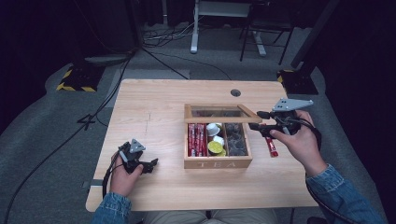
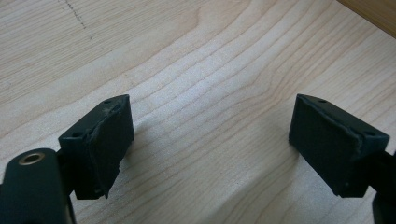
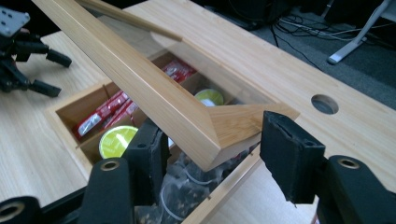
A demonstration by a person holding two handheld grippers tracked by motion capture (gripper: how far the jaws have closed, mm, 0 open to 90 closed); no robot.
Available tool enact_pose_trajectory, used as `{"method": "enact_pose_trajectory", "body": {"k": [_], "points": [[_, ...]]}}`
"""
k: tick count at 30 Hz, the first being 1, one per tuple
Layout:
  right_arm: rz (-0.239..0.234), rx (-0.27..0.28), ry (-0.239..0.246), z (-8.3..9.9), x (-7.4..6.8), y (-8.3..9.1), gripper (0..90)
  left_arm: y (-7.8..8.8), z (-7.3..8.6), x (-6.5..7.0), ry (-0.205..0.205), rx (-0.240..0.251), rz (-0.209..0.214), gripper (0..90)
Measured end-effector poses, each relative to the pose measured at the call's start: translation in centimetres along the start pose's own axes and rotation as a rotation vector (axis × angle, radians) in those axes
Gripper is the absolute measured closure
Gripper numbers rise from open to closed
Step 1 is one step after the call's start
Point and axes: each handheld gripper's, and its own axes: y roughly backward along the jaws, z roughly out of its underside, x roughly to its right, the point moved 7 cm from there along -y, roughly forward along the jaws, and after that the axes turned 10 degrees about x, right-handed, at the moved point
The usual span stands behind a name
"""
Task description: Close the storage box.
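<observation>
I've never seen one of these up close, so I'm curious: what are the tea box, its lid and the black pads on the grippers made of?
The tea box looks like light wood, matt, with visible grain and "TEA" on its front. Its lid has the same wooden frame around a clear pane, glass or plastic; it can't be told which. The pads of the left gripper look like soft black rubber or foam, dull, with frayed edges.

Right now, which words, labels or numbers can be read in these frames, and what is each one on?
"TEA": on the front wall of the wooden box, read in the high view.
Red packets in the box's left compartment: print too small to read.
Green-lidded cup: lid marking too blurred to read.
Red packet on the table right of the box: nothing legible.
</observation>
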Motion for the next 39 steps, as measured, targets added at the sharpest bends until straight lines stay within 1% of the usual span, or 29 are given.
{"method": "enact_pose_trajectory", "body": {"k": [2,3,4,7,8,10,11,12,15,16,19,20,22,27,28,30,32,39], "points": [[0.003,-0.010,0.002,0.7,-0.4,0.1,42.2,0.0,0.0,0.0,-0.002,-0.001,0.000,14.3],[0.003,-0.010,0.002,0.7,-0.4,0.1,42.2,0.0,0.0,0.0,-0.002,-0.001,0.000,14.3],[0.001,-0.019,0.006,1.1,-0.7,0.2,42.1,0.0,0.0,0.0,-0.002,-0.001,0.000,14.3],[0.003,-0.026,0.010,1.6,-0.9,0.2,41.7,0.0,0.0,0.0,-0.002,-0.001,0.000,14.3],[0.000,-0.037,0.011,2.0,-1.1,0.2,40.8,0.0,0.0,0.0,-0.002,-0.001,0.000,14.3],[-0.003,-0.042,0.012,2.6,-1.3,0.1,39.9,0.0,0.0,0.0,-0.002,-0.001,0.000,14.3],[-0.003,-0.042,0.012,2.6,-1.3,0.1,39.9,0.0,0.0,0.0,-0.002,-0.001,0.000,14.3],[-0.001,-0.047,0.015,3.0,-1.4,0.1,39.4,0.0,0.0,0.0,-0.002,-0.001,0.000,14.3],[-0.001,-0.051,0.017,3.4,-1.6,0.0,39.0,0.0,0.0,0.0,-0.002,-0.001,0.000,14.3],[0.001,-0.060,0.026,3.7,-1.8,0.0,38.7,0.0,0.0,0.0,-0.002,-0.001,0.000,14.3],[0.001,-0.078,0.033,4.5,-2.1,-0.1,37.5,0.0,0.0,0.0,-0.002,-0.001,0.000,14.3],[-0.002,-0.091,0.032,5.1,-2.2,-0.2,37.1,0.0,0.0,0.0,-0.002,-0.001,0.000,14.3],[-0.005,-0.096,0.028,5.3,-2.3,-0.2,37.1,0.0,0.0,0.0,-0.002,-0.001,0.000,14.3],[-0.022,-0.129,0.011,7.0,-2.8,-0.6,37.2,0.0,0.0,0.0,-0.002,-0.002,-0.001,14.3],[-0.023,-0.140,0.007,7.6,-2.9,-0.7,37.3,0.0,0.0,0.0,-0.002,-0.001,0.000,14.3],[-0.024,-0.143,0.006,7.8,-3.0,-0.8,37.3,0.0,0.0,0.0,-0.002,-0.001,0.000,14.3],[-0.032,-0.162,-0.002,8.7,-3.2,-1.1,38.1,0.0,0.0,0.0,-0.003,-0.003,-0.001,14.3],[-0.036,-0.198,0.001,10.0,-3.6,-1.5,38.4,0.0,0.0,0.0,-0.002,-0.001,0.000,14.3]]}}
